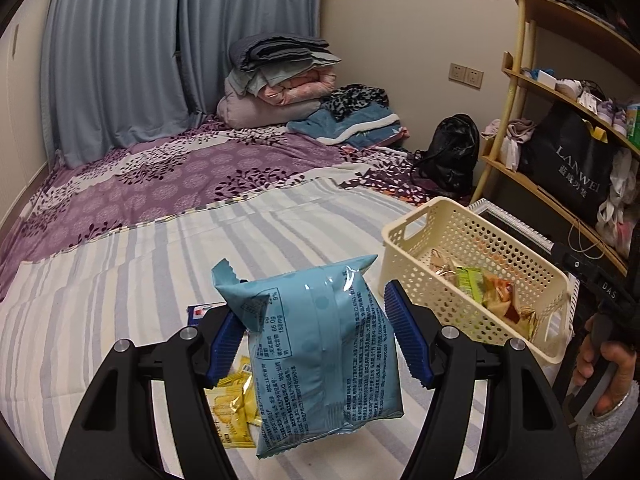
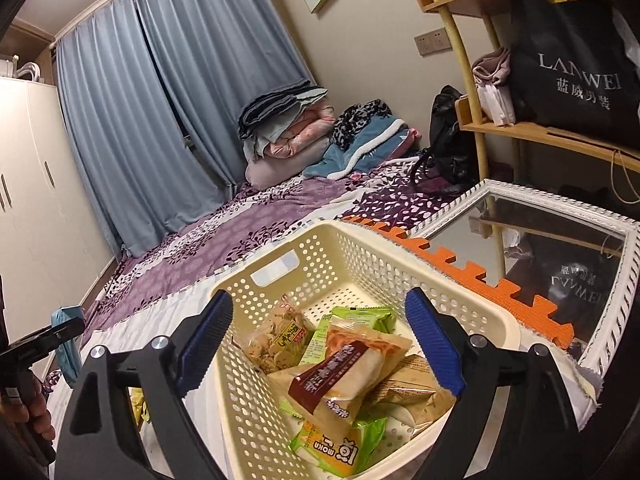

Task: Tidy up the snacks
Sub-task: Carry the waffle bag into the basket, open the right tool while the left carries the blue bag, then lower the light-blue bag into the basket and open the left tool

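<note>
Left gripper (image 1: pixel 316 340): jaws spread, light-blue snack pack (image 1: pixel 320 356) sits between the blue pads. Left pad touches its edge, right pad shows a gap, so a firm clamp isn't confirmed. Pack is upright, off the striped sheet (image 1: pixel 120 300). Below it on the sheet: yellow sachets (image 1: pixel 232 404); a small blue-white packet (image 1: pixel 200 314) just behind the left finger.

Right gripper (image 2: pixel 320 344): wide, holding nothing, hovering over the near end of the cream perforated basket (image 2: pixel 360 256). Basket contents: brown-label wrapped snack (image 2: pixel 344 380) on top, biscuit bag (image 2: pixel 276 340) to its left, green packs (image 2: pixel 348 448) under and behind.

Basket stands on the bed, to the right of the blue pack. Just beyond it: orange foam mat (image 2: pixel 460 268), white-framed mirror (image 2: pixel 612 236). Far: folded bedding stack (image 1: pixel 280 80), black backpack (image 1: pixel 452 152), wooden shelf with black LANWEI bag (image 1: pixel 568 168), blue curtains (image 1: pixel 140 52).
</note>
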### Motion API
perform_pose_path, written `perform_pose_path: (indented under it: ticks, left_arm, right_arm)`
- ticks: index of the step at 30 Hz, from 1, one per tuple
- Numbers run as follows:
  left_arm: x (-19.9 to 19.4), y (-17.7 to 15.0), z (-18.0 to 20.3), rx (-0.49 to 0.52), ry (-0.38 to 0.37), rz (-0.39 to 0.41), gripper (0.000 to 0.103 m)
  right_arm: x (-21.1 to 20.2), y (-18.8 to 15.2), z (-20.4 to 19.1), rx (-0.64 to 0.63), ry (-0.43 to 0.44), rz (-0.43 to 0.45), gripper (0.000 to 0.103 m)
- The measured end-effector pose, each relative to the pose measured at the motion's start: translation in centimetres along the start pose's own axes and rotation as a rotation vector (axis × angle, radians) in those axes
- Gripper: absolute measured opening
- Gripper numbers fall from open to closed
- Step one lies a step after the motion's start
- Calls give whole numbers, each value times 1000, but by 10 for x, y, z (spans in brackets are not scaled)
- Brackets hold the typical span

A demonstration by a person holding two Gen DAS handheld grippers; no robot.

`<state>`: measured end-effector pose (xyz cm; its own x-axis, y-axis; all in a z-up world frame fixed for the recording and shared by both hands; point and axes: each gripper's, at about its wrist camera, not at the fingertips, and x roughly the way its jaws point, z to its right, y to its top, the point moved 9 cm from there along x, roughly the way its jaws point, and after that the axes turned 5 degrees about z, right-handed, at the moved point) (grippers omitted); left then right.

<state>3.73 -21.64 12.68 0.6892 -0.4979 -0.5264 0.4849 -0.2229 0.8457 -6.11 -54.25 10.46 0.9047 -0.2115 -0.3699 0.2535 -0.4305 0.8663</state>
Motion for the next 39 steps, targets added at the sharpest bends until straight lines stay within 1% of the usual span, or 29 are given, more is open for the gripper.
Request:
perform_pose_path:
  ticks: [4,10,15,21,25,33,34,36,37,39]
  left_arm:
    - [5,8,23,35,-33,3,69]
    - [19,19,66,78,-124,-5,69]
    - [32,20,104,84,-211,-27,69]
    - [46,16,152,128,-301,-45,69]
    - [57,15,180,155,-340,-58,69]
    - [69,20,206,164,-383,-55,69]
    - [71,21,208,160,-389,-52,71]
    - [74,21,212,133,-441,-42,92]
    - [76,21,209,118,-436,-38,100]
    - [80,18,203,86,-433,-38,100]
  right_arm:
    - [-2,-1,0,4,-1,3,87]
    - [-7,1,7,-10,-25,24,87]
    - [-12,2,19,-6,-50,32,87]
    - [-16,3,32,10,-80,44,87]
    - [-19,3,36,12,-88,48,87]
    - [-21,2,47,29,-111,47,87]
    - [-21,1,49,33,-116,46,87]
    - [-21,-1,52,38,-129,43,87]
    - [-21,-1,53,37,-137,44,87]
    - [-23,0,55,29,-147,48,87]
